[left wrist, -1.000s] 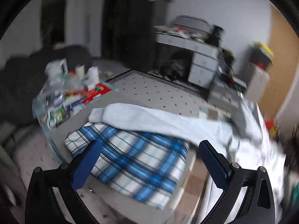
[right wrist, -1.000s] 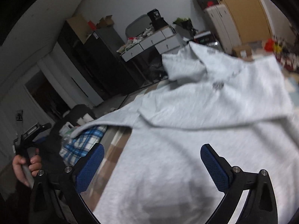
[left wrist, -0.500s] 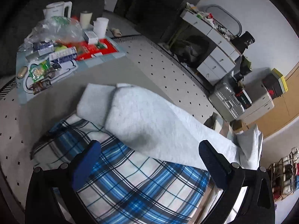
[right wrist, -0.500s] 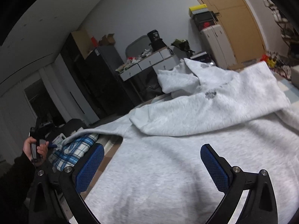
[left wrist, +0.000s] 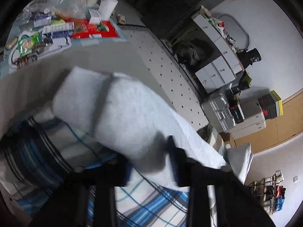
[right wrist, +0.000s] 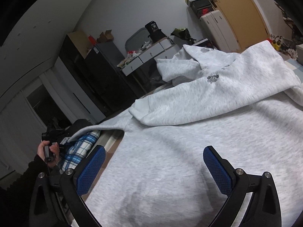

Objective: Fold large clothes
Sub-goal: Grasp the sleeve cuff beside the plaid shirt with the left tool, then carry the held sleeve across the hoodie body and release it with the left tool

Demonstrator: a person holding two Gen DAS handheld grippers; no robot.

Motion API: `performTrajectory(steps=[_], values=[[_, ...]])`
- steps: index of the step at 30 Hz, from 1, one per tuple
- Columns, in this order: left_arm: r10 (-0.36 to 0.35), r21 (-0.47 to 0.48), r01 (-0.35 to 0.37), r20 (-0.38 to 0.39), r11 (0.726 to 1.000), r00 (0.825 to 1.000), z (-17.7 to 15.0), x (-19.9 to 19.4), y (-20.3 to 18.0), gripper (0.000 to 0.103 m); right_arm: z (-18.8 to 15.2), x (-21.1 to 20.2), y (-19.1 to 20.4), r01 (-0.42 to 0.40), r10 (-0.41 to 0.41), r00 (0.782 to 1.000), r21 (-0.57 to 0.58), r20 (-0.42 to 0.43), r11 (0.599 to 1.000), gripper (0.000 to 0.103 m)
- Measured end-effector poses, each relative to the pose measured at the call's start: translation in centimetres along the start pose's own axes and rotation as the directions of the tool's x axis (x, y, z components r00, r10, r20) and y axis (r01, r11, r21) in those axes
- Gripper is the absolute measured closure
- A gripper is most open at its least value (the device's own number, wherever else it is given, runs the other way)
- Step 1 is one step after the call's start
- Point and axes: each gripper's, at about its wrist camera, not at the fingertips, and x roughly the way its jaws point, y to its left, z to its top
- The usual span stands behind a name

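On the left, the left gripper (left wrist: 149, 162) is closing its jaws on the hoodie's (right wrist: 189, 141) sleeve (left wrist: 132, 117), which lies over a plaid cloth (left wrist: 151, 198); whether the pads already press is blurred. The hoodie lies spread flat. On the right, the right gripper (right wrist: 154, 170) hovers over the body, jaws wide and empty. Likely step: folding the sleeve in. Next, lift it across without dragging the plaid.

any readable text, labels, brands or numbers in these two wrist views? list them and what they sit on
"38": on the small display of the black device atop the drawer unit, right wrist view; the digits are small, so not certain.
Red logo on the black shoebox: a mark, no letters readable.
Grey emblem on the grey hoodie: a graphic, no words.
Packets and boxes on the table: print too blurred to read.
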Motion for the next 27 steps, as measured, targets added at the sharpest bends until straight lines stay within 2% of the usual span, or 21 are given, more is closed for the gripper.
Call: performTrajectory(steps=[3, 5, 7, 9, 13, 14, 16, 19, 23, 25, 26, 27], values=[[-0.004, -0.025, 0.005, 0.038, 1.000, 0.999, 0.5, -0.7, 0.4, 0.095, 0.0, -0.2, -0.4, -0.014, 0.014, 1.000, 0.019, 0.001, 1.000, 0.000], [0.006, -0.077, -0.003, 0.045, 0.997, 0.999, 0.4, -0.3, 0.8, 0.095, 0.1, -0.2, -0.6, -0.023, 0.023, 1.000, 0.034, -0.007, 0.999, 0.000], [0.022, -0.117, -0.017, 0.038, 0.993, 0.999, 0.6, 0.5, 1.1, 0.093, 0.1, -0.1, -0.9, -0.021, 0.022, 1.000, 0.052, -0.015, 0.998, 0.000], [0.007, -0.137, -0.002, 0.036, 0.991, 0.999, 0.8, 0.9, 0.8, 0.085, 0.1, -0.1, -1.1, -0.025, 0.027, 0.999, 0.063, -0.020, 0.998, 0.000], [0.027, -0.095, -0.021, 0.065, 0.995, 0.998, 1.5, 1.0, -0.2, 0.085, 0.0, -0.7, -0.9, -0.026, 0.026, 1.000, 0.056, 0.003, 0.998, 0.000], [0.038, -0.081, -0.032, 0.081, 0.996, 0.996, 1.6, 0.8, -0.4, 0.095, 0.0, -0.7, -0.9, -0.024, 0.023, 1.000, 0.054, 0.004, 0.998, 0.000], [0.061, -0.039, -0.056, 0.130, 0.998, 0.990, 1.9, 0.2, -1.4, 0.097, 0.0, -0.7, -0.8, -0.021, 0.021, 1.000, 0.055, -0.002, 0.998, 0.000], [0.023, 0.057, -0.034, 0.194, 0.998, 0.981, 2.2, -1.3, -3.9, 0.099, 0.0, -0.7, -1.0, -0.026, 0.027, 1.000, 0.069, -0.006, 0.997, 0.000], [-0.108, 0.196, 0.058, 0.256, 0.979, 0.961, 1.1, -4.8, -9.6, 0.100, 0.1, -0.6, -1.6, -0.042, 0.043, 0.999, 0.100, -0.012, 0.994, 0.000], [-0.217, 0.318, 0.127, 0.265, 0.939, 0.940, -0.4, -7.0, -14.3, 0.100, 0.1, -0.3, -1.8, -0.041, 0.044, 0.999, 0.113, -0.026, 0.993, 0.000], [-0.242, 0.360, 0.136, 0.268, 0.923, 0.932, -1.0, -7.7, -15.7, 0.100, 0.1, -0.3, -1.8, -0.042, 0.046, 0.999, 0.115, -0.030, 0.992, 0.000], [-0.292, 0.430, 0.160, 0.261, 0.889, 0.920, -2.2, -8.8, -18.3, 0.100, 0.1, -0.4, -1.8, -0.046, 0.050, 0.998, 0.115, -0.030, 0.992, 0.000]])
